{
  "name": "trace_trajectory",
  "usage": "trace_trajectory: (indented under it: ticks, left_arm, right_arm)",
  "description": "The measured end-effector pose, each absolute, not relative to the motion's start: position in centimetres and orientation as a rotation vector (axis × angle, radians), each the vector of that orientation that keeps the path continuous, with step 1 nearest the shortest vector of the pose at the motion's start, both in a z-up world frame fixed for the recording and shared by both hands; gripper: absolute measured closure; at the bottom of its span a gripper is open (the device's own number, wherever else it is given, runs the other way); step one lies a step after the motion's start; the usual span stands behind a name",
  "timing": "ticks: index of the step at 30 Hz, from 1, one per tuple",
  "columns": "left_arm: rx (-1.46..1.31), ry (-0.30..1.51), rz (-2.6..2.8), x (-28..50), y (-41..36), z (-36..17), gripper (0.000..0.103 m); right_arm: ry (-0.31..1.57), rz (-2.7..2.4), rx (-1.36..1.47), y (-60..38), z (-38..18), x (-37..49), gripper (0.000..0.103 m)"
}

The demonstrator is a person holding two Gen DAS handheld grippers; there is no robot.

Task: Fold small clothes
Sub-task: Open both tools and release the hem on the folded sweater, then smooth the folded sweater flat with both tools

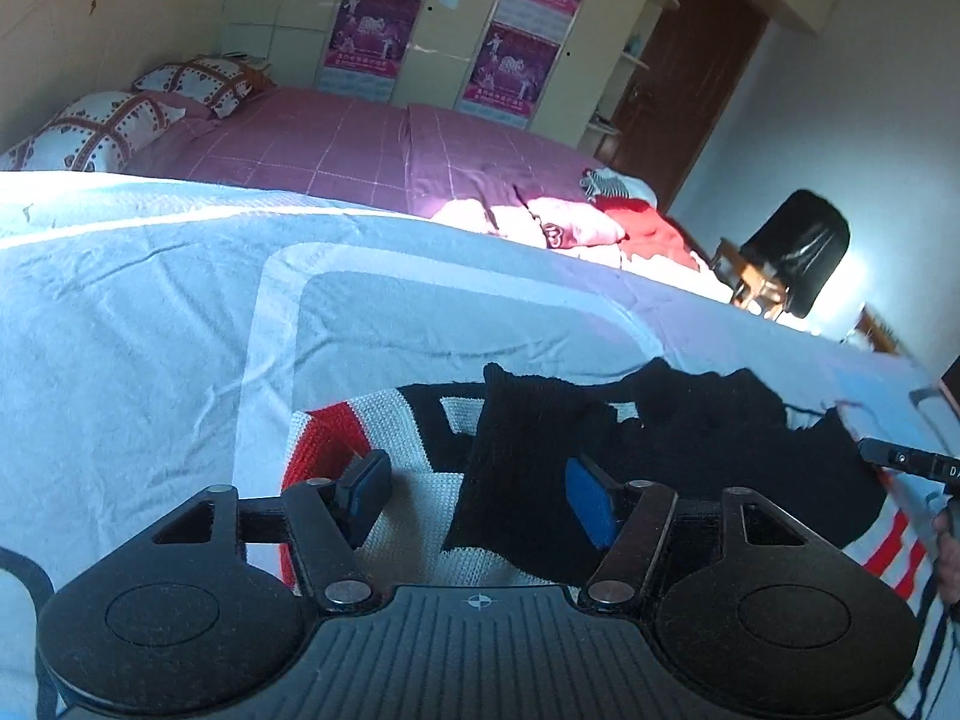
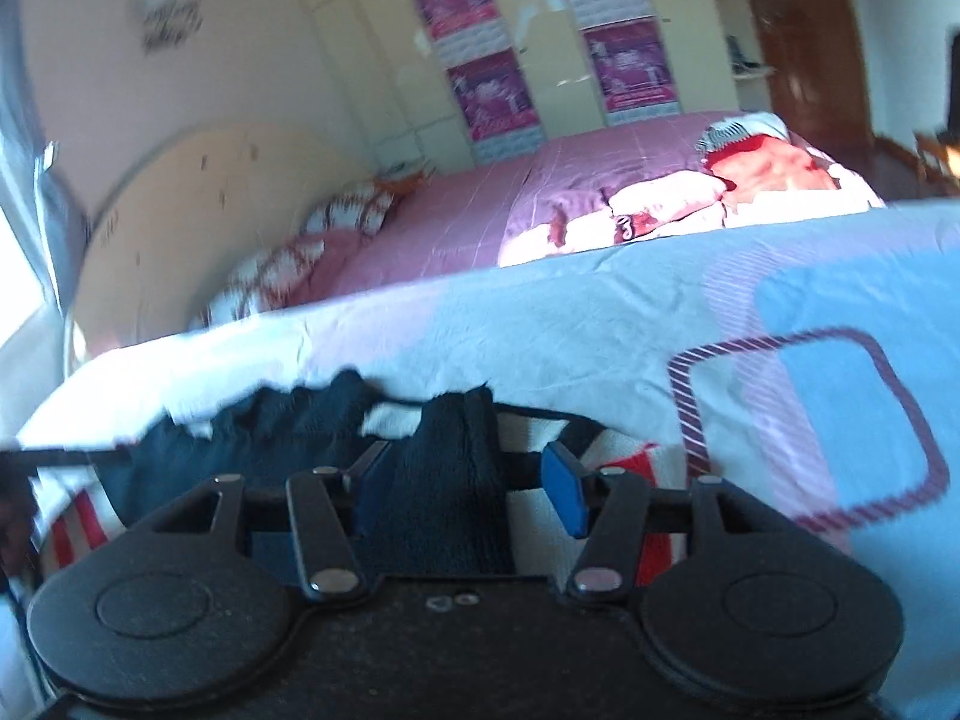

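A small knit sweater (image 1: 432,414), black with white and red patches, lies on the light blue sheet (image 1: 150,324). A black sleeve (image 1: 528,450) is folded across its body. My left gripper (image 1: 480,495) is open just above the sweater, with the sleeve's edge between its blue pads (image 1: 591,501). My right gripper (image 2: 468,489) is open too, low over the sweater (image 2: 618,450), with a black sleeve (image 2: 450,480) lying between its fingers. The right gripper's tip shows at the right edge of the left wrist view (image 1: 906,459).
Behind the sheet is a bed with a pink checked cover (image 1: 360,144), two pillows (image 1: 102,126) and a pile of pink and red clothes (image 1: 600,222). A black chair (image 1: 798,252) stands at the right. Wardrobes with posters (image 1: 510,18) line the far wall.
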State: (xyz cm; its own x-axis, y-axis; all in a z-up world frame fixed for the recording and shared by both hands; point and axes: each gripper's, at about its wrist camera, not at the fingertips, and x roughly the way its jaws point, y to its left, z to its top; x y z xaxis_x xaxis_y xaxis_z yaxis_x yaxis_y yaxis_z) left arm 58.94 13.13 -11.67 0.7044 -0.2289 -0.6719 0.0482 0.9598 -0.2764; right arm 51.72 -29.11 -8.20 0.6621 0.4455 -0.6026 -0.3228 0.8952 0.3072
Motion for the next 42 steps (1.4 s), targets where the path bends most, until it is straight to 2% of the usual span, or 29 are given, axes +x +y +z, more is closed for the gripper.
trace_trajectory:
  ticks: [1, 2, 3, 4, 5, 10, 15, 21, 26, 27, 29, 30, 31, 34, 37, 40, 42]
  left_arm:
    - [-0.219, 0.782, -0.148, 59.1, 12.9, -11.5, 0.072]
    - [-0.216, 0.791, -0.159, 59.2, 12.8, -11.4, 0.082]
    - [-0.215, 0.792, -0.165, 59.2, 12.7, -11.2, 0.085]
    - [-0.192, 0.788, -0.165, 59.1, 12.4, -11.1, 0.088]
    - [-0.168, 0.775, -0.167, 58.9, 12.2, -10.8, 0.091]
    - [-0.181, 0.662, -0.155, 57.1, 12.3, -9.6, 0.097]
    - [-0.218, 0.540, -0.116, 56.3, 13.0, -8.4, 0.097]
    - [-0.228, 0.670, 0.005, 58.2, 13.0, -11.1, 0.097]
    - [-0.131, 0.701, 0.023, 59.0, 11.3, -11.1, 0.096]
    - [-0.132, 0.705, 0.020, 59.0, 11.3, -11.1, 0.092]
    - [-0.168, 0.708, 0.027, 58.9, 12.0, -10.8, 0.078]
    - [-0.201, 0.712, 0.033, 58.5, 12.6, -10.5, 0.062]
    - [-0.229, 0.699, 0.047, 57.8, 13.2, -10.0, 0.058]
    - [-0.230, 0.588, 0.089, 54.6, 13.5, -7.9, 0.058]
    - [-0.202, 0.555, -0.006, 53.2, 10.9, -6.7, 0.058]
    - [-0.123, 0.584, -0.150, 52.7, 5.4, -6.9, 0.058]
    - [-0.085, 0.606, -0.237, 52.3, 2.2, -7.4, 0.058]
  right_arm:
    - [0.747, 0.432, 0.119, -28.2, -8.3, 52.0, 0.051]
    - [0.752, 0.422, 0.041, -27.0, -8.4, 51.9, 0.051]
    - [0.748, 0.421, -0.011, -26.1, -8.3, 51.8, 0.062]
    - [0.743, 0.424, -0.044, -25.6, -8.2, 51.7, 0.084]
    - [0.742, 0.436, -0.060, -25.1, -8.1, 51.5, 0.097]
    - [0.658, 0.388, -0.043, -25.6, -7.6, 50.8, 0.098]
    - [0.549, 0.339, -0.017, -26.8, -6.4, 50.8, 0.098]
    - [0.683, 0.277, -0.003, -26.8, -9.2, 53.4, 0.098]
    - [0.689, 0.273, -0.016, -26.5, -9.5, 53.6, 0.096]
    - [0.692, 0.283, -0.003, -26.6, -9.5, 53.6, 0.094]
    - [0.685, 0.290, 0.036, -27.3, -9.0, 53.2, 0.085]
    - [0.659, 0.264, 0.050, -27.8, -8.5, 52.4, 0.073]
    - [0.626, 0.235, 0.054, -28.3, -7.9, 51.5, 0.066]
    - [0.607, 0.250, 0.047, -28.9, -6.4, 48.5, 0.067]
    - [0.596, 0.341, -0.017, -26.2, -5.6, 46.1, 0.076]
    - [0.618, 0.449, -0.091, -21.1, -5.7, 45.6, 0.078]
    - [0.622, 0.492, -0.133, -18.1, -6.1, 45.4, 0.074]
